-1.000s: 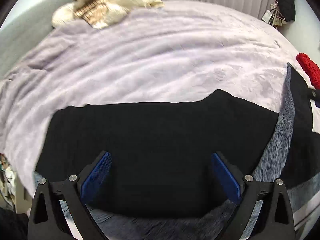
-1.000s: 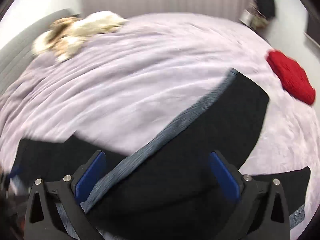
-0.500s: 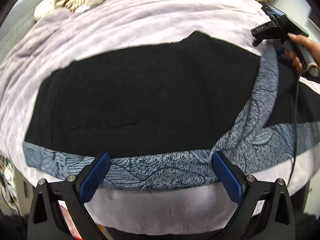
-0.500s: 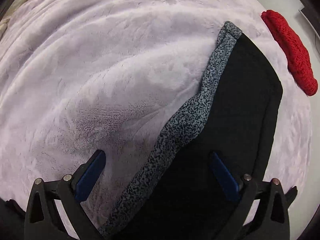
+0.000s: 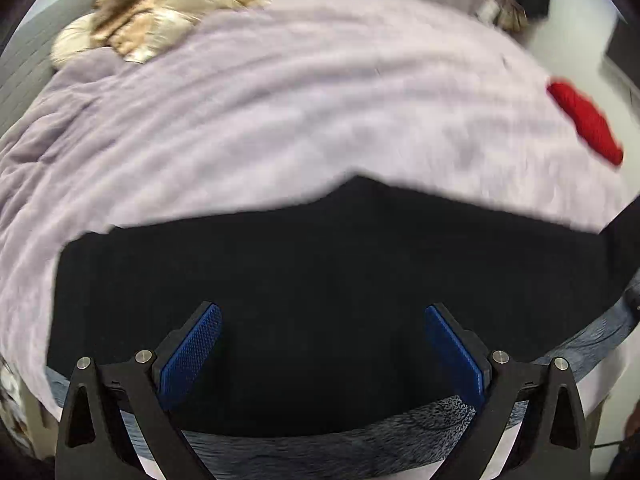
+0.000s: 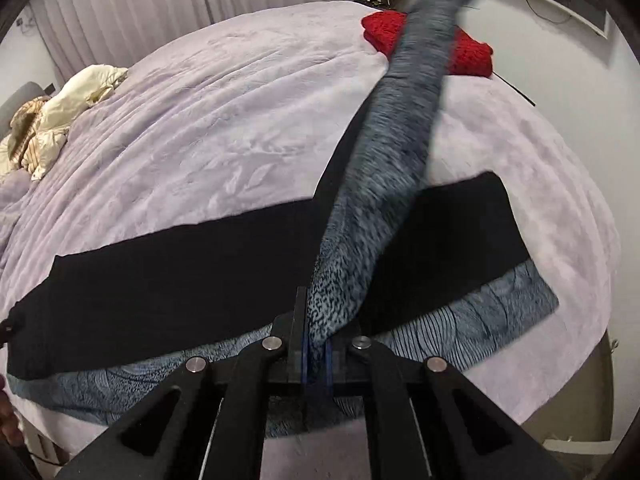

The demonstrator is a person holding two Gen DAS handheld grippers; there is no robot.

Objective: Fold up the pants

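Right gripper (image 6: 318, 360) has just snapped shut on the pants (image 6: 180, 272), pinching the patterned edge of one leg, which lifts off the purple blanket (image 6: 240, 120). That looks like the start of a fold. Left gripper (image 5: 320, 354) hangs wide open over the black cloth, holding nothing.

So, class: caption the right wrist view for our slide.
Right gripper shut on the pants, lifting one leg over the bed.
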